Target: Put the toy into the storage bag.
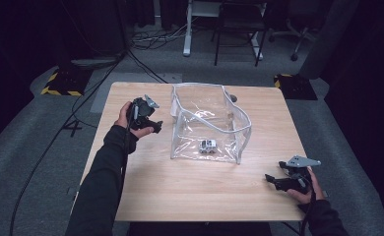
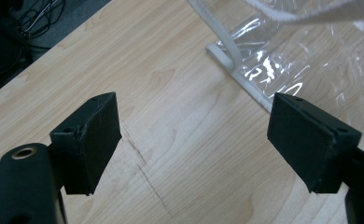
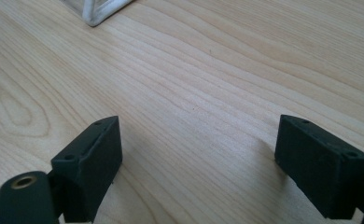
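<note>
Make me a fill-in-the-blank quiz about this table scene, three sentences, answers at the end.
1. The small toy car sits inside the clear plastic ____.
2. The left gripper has its jaws ____, with nothing between them.
3. The right gripper is over the table's ____ corner on the person's right.

Missing words: bag; open; near

Both tongs (image 1: 156,126) (image 1: 270,180) agape, empty
</note>
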Action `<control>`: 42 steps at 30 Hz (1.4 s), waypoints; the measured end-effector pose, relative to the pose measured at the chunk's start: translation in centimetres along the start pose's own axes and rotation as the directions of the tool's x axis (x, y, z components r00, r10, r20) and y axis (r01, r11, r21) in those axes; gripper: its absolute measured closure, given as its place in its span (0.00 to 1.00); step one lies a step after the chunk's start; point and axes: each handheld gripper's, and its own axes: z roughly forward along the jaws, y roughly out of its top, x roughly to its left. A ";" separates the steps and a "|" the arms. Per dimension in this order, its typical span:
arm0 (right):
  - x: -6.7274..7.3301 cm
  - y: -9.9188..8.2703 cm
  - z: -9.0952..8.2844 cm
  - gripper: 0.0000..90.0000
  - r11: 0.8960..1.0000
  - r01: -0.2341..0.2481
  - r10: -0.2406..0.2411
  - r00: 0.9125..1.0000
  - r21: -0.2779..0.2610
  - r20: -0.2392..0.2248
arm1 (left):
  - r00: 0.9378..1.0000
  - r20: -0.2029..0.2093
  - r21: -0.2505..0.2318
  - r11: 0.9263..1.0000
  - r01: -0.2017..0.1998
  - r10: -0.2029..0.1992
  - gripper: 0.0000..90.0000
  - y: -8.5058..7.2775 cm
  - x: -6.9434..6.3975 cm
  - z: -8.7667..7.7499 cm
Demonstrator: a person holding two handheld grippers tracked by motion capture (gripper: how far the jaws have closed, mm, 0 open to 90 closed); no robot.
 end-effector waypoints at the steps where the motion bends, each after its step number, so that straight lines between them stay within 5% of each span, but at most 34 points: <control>1: 0.0 0.0 0.0 0.17 1.000 0.001 -0.001 1.000 0.000 -0.001 | 1.000 -0.006 -0.001 1.000 0.001 -0.001 0.20 -0.2 -0.1 0.0; 25: 0.0 0.0 0.0 0.17 1.000 0.001 -0.001 1.000 0.000 -0.001 | 1.000 -0.008 0.047 0.999 0.003 -0.002 0.20 -5.7 -0.2 -0.5; 42: 0.0 0.0 0.0 0.17 1.000 -0.001 0.001 1.000 0.000 0.000 | 0.999 -0.009 0.084 0.996 -0.037 0.037 0.20 -9.2 -1.3 -2.0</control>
